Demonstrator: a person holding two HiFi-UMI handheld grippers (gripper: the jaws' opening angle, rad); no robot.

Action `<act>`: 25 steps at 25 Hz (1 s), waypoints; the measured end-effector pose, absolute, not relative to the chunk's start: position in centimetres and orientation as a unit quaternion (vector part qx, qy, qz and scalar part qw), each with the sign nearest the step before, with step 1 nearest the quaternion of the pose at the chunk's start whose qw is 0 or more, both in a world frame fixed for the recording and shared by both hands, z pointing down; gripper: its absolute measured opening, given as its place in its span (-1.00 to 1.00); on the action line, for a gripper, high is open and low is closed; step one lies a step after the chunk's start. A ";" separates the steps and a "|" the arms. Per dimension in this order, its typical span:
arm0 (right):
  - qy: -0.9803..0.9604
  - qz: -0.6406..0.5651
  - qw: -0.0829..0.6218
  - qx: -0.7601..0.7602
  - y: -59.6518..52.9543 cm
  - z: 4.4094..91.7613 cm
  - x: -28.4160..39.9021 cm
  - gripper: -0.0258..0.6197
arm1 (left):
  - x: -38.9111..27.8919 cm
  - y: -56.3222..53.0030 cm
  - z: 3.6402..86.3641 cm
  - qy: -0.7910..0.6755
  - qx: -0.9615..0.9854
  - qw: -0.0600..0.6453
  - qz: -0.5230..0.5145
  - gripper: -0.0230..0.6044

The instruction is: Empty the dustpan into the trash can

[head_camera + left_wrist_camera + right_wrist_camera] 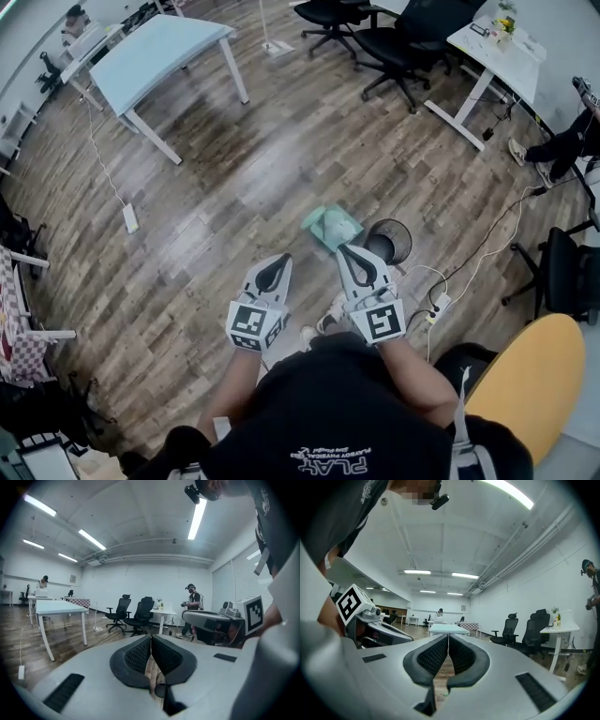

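In the head view a light green dustpan (331, 225) lies on the wooden floor. A round black trash can (388, 242) stands right beside it on its right. My right gripper (351, 251) is shut and empty, its tip just short of the dustpan's near edge. My left gripper (278, 263) is shut too and holds nothing; it hangs over bare floor to the dustpan's left. In the left gripper view the jaws (151, 637) are pressed together, as they are in the right gripper view (448, 637). Both point out across the room, and neither view clearly shows the dustpan or the can.
A white power strip (438, 307) and loose cables lie on the floor right of the can. A light blue table (159, 52) stands far left, black office chairs (394, 42) and a white desk (497, 47) at the back. A yellow chair (525, 375) is near right.
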State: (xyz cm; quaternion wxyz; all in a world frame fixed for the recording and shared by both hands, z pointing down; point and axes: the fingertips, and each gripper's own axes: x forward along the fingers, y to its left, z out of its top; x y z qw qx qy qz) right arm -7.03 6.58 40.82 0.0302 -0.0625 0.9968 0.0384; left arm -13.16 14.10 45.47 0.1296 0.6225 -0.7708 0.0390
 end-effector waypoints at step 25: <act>0.992 0.077 -0.024 -0.100 -7.6 45.1 -12.1 -0.84 | -22.4 -2.2 49.1 -0.754 0.628 0.192 0.014 -0.85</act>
